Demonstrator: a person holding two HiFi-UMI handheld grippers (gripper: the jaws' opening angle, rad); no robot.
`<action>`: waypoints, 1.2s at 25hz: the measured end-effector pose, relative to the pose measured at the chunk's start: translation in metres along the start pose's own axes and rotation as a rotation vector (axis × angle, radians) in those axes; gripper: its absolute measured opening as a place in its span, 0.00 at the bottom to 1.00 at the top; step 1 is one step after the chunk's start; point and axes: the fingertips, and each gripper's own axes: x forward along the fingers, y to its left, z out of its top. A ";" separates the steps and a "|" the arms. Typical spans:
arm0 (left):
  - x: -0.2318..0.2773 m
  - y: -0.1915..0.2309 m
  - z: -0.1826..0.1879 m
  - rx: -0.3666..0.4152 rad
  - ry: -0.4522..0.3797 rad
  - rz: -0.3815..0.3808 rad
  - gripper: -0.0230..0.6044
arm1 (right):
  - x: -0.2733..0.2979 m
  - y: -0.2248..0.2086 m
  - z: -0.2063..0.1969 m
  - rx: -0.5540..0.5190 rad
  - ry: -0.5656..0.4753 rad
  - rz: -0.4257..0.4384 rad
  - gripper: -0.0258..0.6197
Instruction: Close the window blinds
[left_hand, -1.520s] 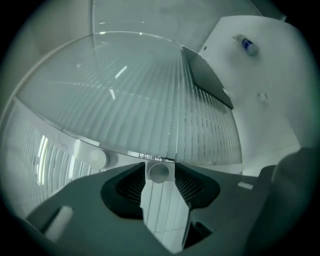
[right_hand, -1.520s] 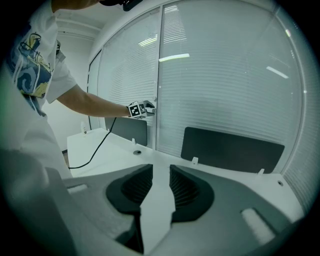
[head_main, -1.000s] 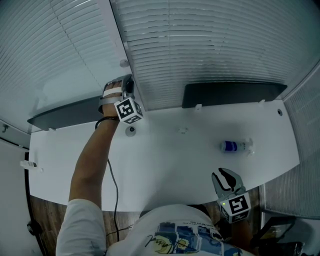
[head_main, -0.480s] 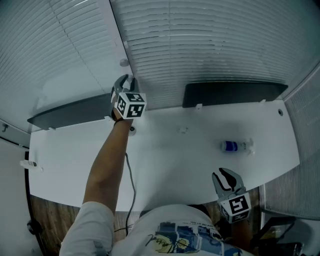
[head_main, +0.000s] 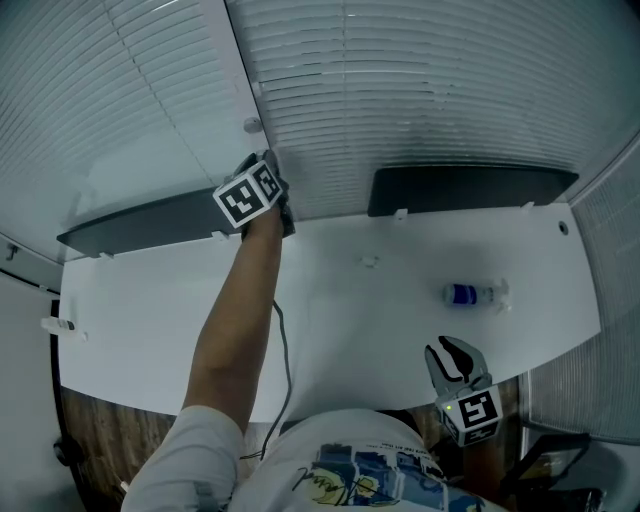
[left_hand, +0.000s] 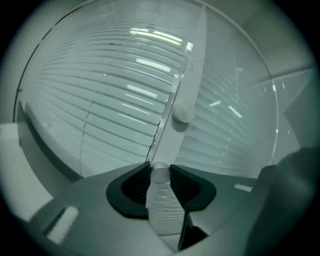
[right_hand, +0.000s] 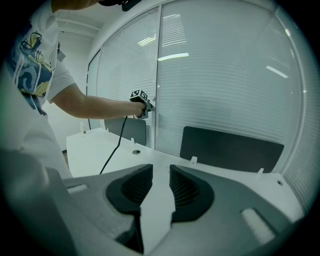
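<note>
Within 1 second our left gripper (head_main: 268, 162) has rolled over, pads pinching the tilt wand (left_hand: 160, 200), likely tilting the blinds (head_main: 420, 90) shut. Our right gripper (right_hand: 157, 182) idles, jaws slightly apart, empty.

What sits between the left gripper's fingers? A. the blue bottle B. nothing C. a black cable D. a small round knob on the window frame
D: the left gripper view shows the left gripper shut on a small round knob on the window frame; the blue bottle lies on the desk.
</note>
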 end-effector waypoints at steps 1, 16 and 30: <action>0.000 0.001 0.000 -0.064 0.003 -0.014 0.24 | 0.000 0.000 0.000 0.000 0.003 0.000 0.18; -0.007 -0.004 0.001 0.495 0.037 0.018 0.29 | -0.006 -0.004 -0.003 -0.003 -0.002 -0.016 0.18; -0.013 -0.022 -0.024 1.769 0.012 0.029 0.32 | -0.003 -0.001 0.000 -0.016 -0.020 -0.002 0.18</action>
